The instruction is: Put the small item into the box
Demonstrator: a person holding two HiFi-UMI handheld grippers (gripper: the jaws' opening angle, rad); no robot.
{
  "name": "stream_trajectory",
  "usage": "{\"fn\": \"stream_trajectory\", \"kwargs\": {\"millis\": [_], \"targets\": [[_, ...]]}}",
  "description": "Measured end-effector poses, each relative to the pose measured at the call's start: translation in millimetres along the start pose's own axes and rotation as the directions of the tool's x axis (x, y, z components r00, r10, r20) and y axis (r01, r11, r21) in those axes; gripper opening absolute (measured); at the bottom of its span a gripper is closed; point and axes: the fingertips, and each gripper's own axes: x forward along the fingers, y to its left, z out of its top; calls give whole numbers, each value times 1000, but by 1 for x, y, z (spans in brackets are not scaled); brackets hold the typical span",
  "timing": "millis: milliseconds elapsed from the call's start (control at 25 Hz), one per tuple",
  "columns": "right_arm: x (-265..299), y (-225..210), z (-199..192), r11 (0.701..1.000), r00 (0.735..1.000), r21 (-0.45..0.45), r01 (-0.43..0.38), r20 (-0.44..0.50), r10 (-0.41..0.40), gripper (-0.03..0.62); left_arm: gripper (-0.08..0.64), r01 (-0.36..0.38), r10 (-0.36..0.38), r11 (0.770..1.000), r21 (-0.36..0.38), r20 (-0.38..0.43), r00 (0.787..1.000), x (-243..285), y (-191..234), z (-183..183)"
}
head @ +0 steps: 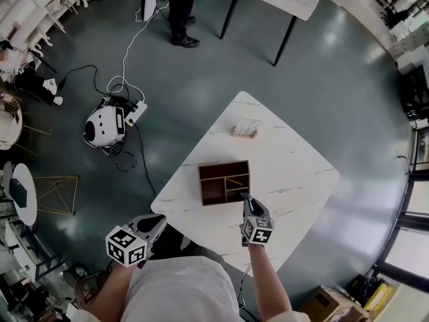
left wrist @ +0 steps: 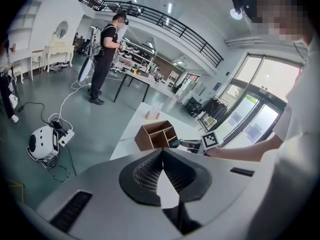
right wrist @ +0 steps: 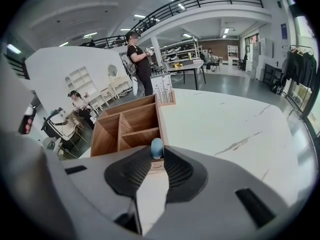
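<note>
On the bench (head: 288, 173), the right gripper (right wrist: 156, 153) pinches a small blue item (right wrist: 156, 147) in its fingers (right wrist: 178, 172) just beside the compartmented wooden box (right wrist: 102, 134); the left gripper's (left wrist: 162, 153) fingers (left wrist: 144, 172) are pressed together.

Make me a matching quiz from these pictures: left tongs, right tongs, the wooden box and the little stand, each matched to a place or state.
1. left tongs
2. right tongs
3. wooden box
4. little stand

A. near the far corner of the table
B. shut on a small blue item
C. shut on nothing, beside the table
D. on the table, divided into compartments

Pairs: 1-C, 2-B, 3-D, 4-A
</note>
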Motion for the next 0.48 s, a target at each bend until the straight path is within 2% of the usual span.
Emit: {"fn": "stream_trajectory", "kwargs": {"millis": [480], "targets": [[-17,-6,-9,1000,999,10,-23,30,23,91,14,-8,8,1000,4,2,1000,3,-16,-15]]}}
